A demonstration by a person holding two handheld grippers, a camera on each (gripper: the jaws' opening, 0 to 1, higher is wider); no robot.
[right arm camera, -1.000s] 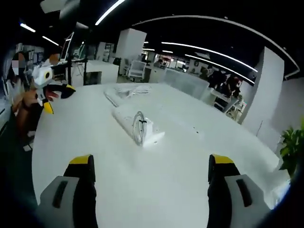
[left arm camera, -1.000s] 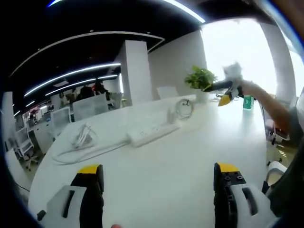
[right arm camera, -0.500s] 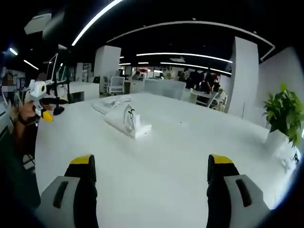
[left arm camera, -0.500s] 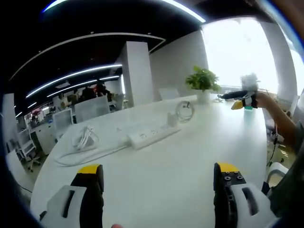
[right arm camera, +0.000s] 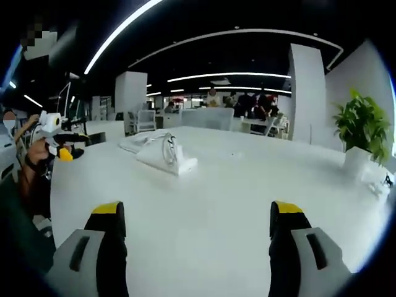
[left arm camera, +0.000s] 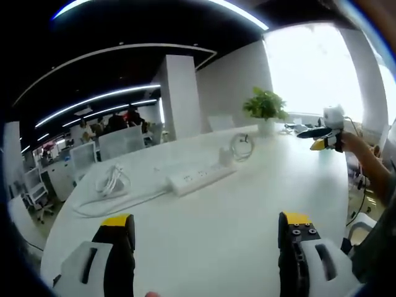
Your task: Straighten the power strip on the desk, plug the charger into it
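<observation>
A white power strip [left arm camera: 199, 176] lies slanted on the white desk [left arm camera: 235, 229], its cord [left arm camera: 117, 201] trailing left to a coiled bundle [left arm camera: 111, 180]. A white charger [left arm camera: 225, 156] with a looped cable [left arm camera: 241, 145] sits at the strip's right end. In the right gripper view the strip [right arm camera: 162, 162] and the cable loop [right arm camera: 167, 150] lie ahead left. My left gripper [left arm camera: 204, 247] is open above the desk's near part, nothing between its fingers. My right gripper [right arm camera: 195, 238] is open too, well short of the strip. Each gripper shows in the other's view: the right gripper [left arm camera: 322, 133] and the left gripper [right arm camera: 55, 139].
A potted plant [left arm camera: 265, 108] stands at the desk's far end, also seen as a potted plant [right arm camera: 359, 133] at the right. Office chairs [left arm camera: 117, 139], desks and people fill the background. A person's hand [right arm camera: 34, 158] holds the other gripper at the left.
Both views have swung. The right gripper has dropped and drifted right in the left gripper view; the strip and charger stay put.
</observation>
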